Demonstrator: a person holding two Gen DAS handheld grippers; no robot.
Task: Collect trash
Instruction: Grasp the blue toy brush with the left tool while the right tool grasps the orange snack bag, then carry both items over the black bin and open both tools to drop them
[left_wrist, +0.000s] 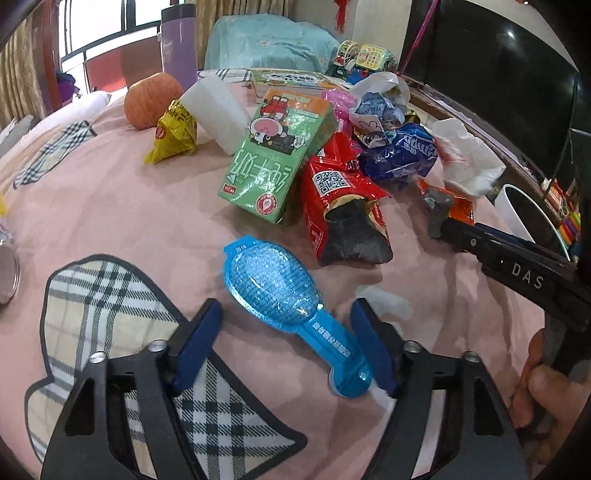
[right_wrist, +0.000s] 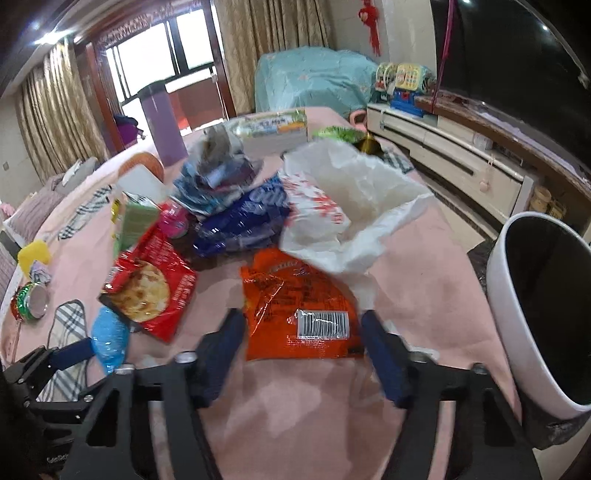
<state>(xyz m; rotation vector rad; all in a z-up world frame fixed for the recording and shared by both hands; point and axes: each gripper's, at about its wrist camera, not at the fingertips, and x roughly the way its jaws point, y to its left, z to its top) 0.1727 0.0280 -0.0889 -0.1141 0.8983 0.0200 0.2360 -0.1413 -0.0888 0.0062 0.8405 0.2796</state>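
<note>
On the pink bedcover, my left gripper (left_wrist: 286, 315) is open with its jaws on either side of a blue plastic blister pack (left_wrist: 280, 291). Beyond it lie a green carton (left_wrist: 273, 155), a red snack bag (left_wrist: 332, 199), a blue wrapper (left_wrist: 399, 151), a white plastic bag (left_wrist: 465, 158) and a yellow packet (left_wrist: 173, 133). My right gripper (right_wrist: 301, 325) is open around the near end of an orange wrapper (right_wrist: 295, 306), with the white plastic bag (right_wrist: 347, 206) just behind it. A white bin (right_wrist: 546, 310) with a dark inside stands at the bed's right edge.
An orange (left_wrist: 151, 99), a white block (left_wrist: 218, 114), a purple flask (left_wrist: 179, 40) and a flat box (left_wrist: 291, 79) sit at the far side. A round tin (right_wrist: 31, 301) and a yellow item (right_wrist: 33, 254) lie at left. A TV cabinet (right_wrist: 461, 151) runs along the right wall.
</note>
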